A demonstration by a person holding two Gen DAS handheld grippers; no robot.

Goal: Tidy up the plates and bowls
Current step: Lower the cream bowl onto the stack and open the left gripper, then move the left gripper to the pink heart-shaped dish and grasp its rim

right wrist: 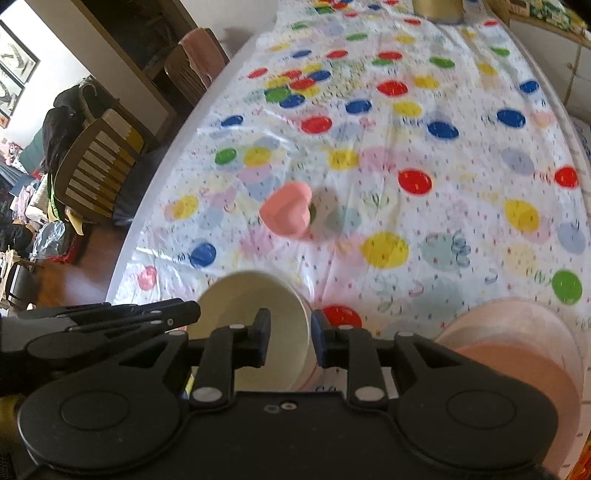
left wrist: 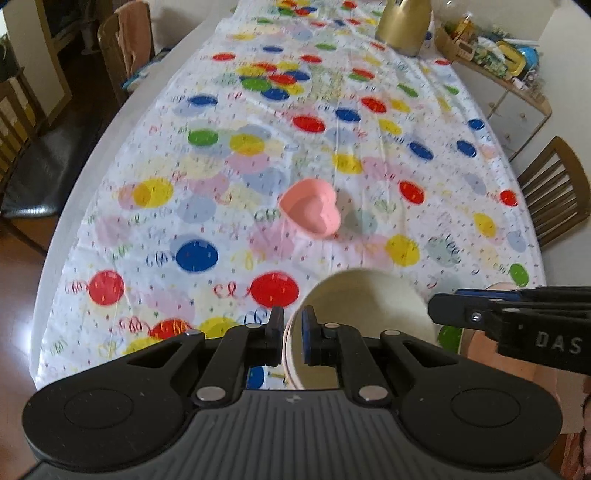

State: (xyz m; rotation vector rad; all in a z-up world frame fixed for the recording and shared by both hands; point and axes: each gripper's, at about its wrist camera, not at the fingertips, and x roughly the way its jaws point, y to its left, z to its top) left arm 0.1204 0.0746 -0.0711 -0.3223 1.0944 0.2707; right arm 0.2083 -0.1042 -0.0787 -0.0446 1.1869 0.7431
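- Here, a long desk (left wrist: 92, 206) is covered with a white cloth printed with red, blue, yellow and green balloons (left wrist: 273, 288).
- The left tool (left wrist: 292, 325) is clamped on the near rim of a cream bowl (left wrist: 362, 299), one finger outside the wall and one inside.
- The right tool (right wrist: 289, 334) straddles the same bowl's (right wrist: 243, 299) opposite rim with its jaws parted; the pads do not look pressed against the wall.
- The bowl sits tilted near the front edge of the desk, between the two tools.
- A pink heart-shaped bowl (left wrist: 310, 210) stands alone on the cloth farther out, well apart from the cream bowl.
- A pink plate (right wrist: 517, 339) lies at the near right, beside the right tool.
- A gold jug (left wrist: 402, 26) stands at the far end.
- Wooden chairs (left wrist: 554, 188) line both sides.
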